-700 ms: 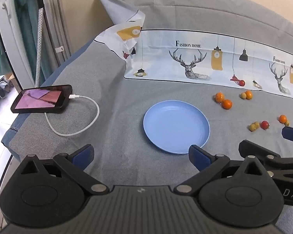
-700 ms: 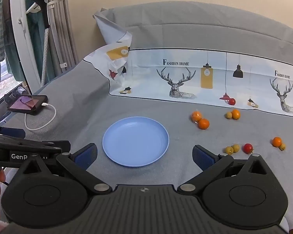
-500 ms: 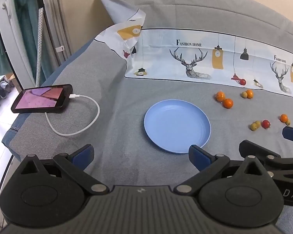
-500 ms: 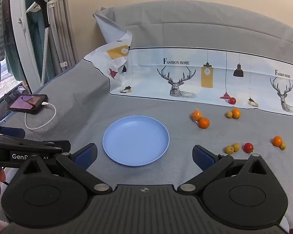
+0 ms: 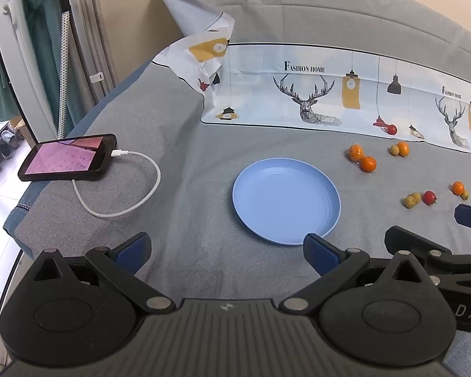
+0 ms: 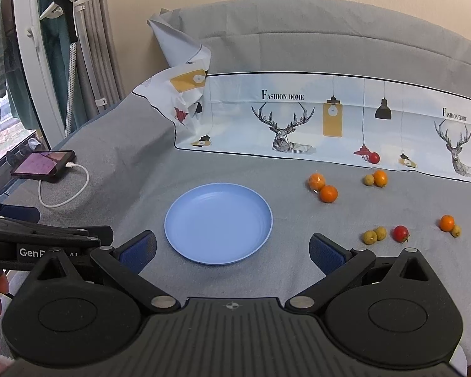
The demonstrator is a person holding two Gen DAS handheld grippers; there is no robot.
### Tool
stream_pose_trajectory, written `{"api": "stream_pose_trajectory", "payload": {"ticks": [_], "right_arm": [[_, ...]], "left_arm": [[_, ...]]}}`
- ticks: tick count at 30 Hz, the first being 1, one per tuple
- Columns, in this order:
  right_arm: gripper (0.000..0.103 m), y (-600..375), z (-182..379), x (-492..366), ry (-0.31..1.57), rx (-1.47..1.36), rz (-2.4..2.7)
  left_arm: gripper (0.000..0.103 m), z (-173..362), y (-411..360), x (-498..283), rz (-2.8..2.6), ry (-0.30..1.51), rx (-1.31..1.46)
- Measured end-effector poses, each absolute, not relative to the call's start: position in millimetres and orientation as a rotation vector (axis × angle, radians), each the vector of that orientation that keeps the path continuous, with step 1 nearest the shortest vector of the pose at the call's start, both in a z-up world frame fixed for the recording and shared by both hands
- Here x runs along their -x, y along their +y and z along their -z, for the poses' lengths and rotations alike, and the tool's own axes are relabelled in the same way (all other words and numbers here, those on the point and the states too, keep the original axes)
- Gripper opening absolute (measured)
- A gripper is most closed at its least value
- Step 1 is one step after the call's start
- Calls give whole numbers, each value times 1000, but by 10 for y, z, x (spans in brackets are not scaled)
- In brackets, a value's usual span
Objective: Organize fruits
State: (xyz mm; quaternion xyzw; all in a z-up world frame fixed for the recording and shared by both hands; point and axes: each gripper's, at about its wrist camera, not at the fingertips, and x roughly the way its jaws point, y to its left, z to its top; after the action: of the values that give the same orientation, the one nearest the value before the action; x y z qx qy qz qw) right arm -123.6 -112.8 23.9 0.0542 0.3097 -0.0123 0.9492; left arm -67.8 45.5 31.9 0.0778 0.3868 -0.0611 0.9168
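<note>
Fruits are lying scattered on a grey cloth, all to the right of an empty blue plate [image 6: 218,223] sitting mid-scene. Two orange fruits [image 6: 323,188] are touching each other just right of the plate's far side. Farther right, an orange one is resting against a small yellow-green one [image 6: 375,178]. Nearer, two yellow-green fruits [image 6: 374,235] are sitting together, with a small red fruit [image 6: 400,233] just beside them. A red one [image 6: 374,157] is lying at the edge of the printed deer cloth [image 6: 298,119]. At far left, a phone [image 5: 67,157] is charging.

Both grippers are hovering near the plate's near edge, tilted downward. The left gripper [image 5: 226,248] and the right gripper [image 6: 232,249] are each spread wide, holding nothing.

These fruits are probably light, round and prone to rolling. The red ones look like cherry tomatoes, though that is hard to confirm at this size; if so, they are soft-skinned. Each is best pinched gently across its widest middle, one at a time.
</note>
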Motion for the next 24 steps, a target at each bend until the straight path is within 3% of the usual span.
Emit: {"api": "stream_pose_trajectory", "payload": {"ticks": [24], "right_arm": [[103, -1190, -236, 1217, 632, -159, 12]], "left_arm": [[103, -296, 427, 707, 110, 800, -185]]}}
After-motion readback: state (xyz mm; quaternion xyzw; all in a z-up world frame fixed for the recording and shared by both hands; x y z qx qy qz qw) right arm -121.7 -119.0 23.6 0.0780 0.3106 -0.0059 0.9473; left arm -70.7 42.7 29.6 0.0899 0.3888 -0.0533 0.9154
